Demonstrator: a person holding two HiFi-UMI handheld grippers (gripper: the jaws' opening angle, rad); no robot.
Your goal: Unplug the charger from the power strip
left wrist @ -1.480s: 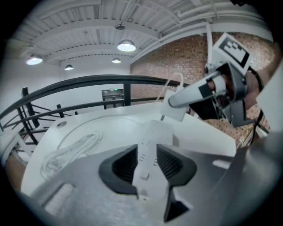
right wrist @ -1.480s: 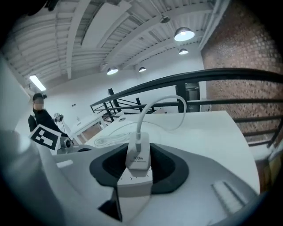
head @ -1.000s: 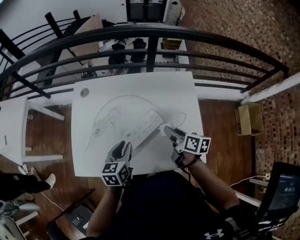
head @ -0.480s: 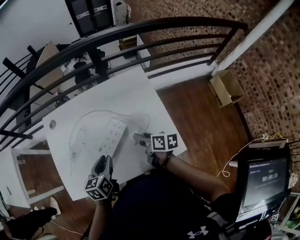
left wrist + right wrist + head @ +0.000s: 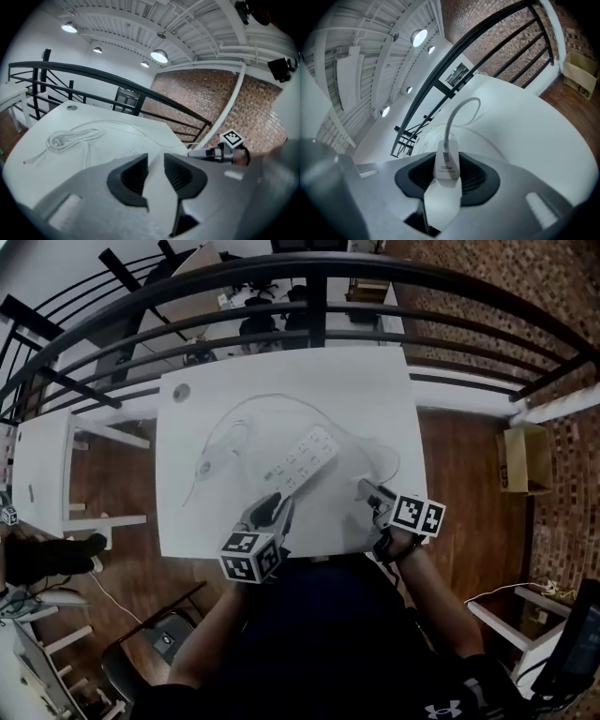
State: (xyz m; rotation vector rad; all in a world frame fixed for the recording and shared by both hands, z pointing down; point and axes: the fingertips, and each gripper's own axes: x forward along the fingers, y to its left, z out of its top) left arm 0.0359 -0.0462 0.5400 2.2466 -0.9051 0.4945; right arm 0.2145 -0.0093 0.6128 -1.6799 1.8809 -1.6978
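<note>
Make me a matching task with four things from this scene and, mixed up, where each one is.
1 charger
2 power strip
3 coiled cable
4 cardboard box

A on the floor
B on the table, left of the power strip
C in the right hand-held gripper
D middle of the table

Pairs: 1-C, 2-D, 3-B, 4-A

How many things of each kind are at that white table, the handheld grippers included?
Power strip: 1
Charger: 1
Coiled white cable: 1
Small grey disc: 1
Grippers: 2, left gripper and right gripper
Total: 6
</note>
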